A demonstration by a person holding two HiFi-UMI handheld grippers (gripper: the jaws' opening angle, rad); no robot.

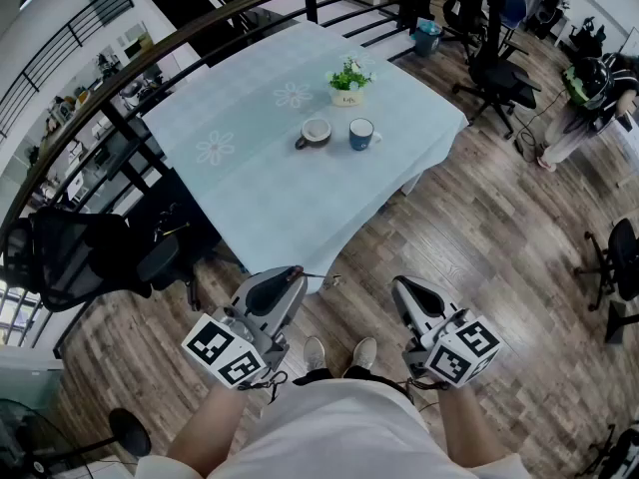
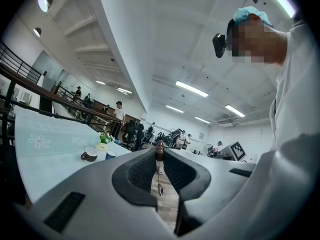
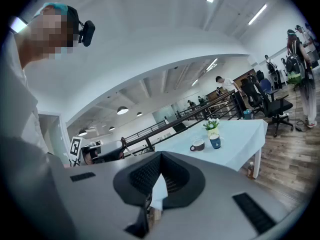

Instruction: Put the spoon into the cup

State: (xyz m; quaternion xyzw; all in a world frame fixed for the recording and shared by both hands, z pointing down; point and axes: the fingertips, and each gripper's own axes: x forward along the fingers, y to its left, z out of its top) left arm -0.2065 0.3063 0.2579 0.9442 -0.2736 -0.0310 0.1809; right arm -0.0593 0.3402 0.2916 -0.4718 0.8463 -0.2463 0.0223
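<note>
Spoon [image 2: 160, 150] — one, slim, metal-stemmed, brown at the gripped end; pinched between the closed jaws of the left gripper [image 2: 159, 156], well short of the table. Right gripper [image 3: 159, 156]: jaws together, nothing between. Cups, two — brown round cup [image 1: 316, 132], blue glazed mug [image 1: 361, 134] — side by side on the pale blue daisy-printed tablecloth [image 1: 250, 178]; one white-flowered pot plant [image 1: 349, 81]; wood-plank floor [image 1: 469, 247]; black metal railing [image 1: 150, 63].

No word or number can be read for certain; the pot [image 1: 347, 97] of flowers toward the far edge of the table [image 1: 250, 188] bears a short dark print, too small to make out; the blue cup [image 3: 215, 142] beside it shows a white mark, unreadable; the marker cube [image 1: 225, 352] on the left gripper [image 1: 293, 273] and the one on the right gripper [image 1: 400, 285] carry black-and-white square patterns, without letters.
</note>
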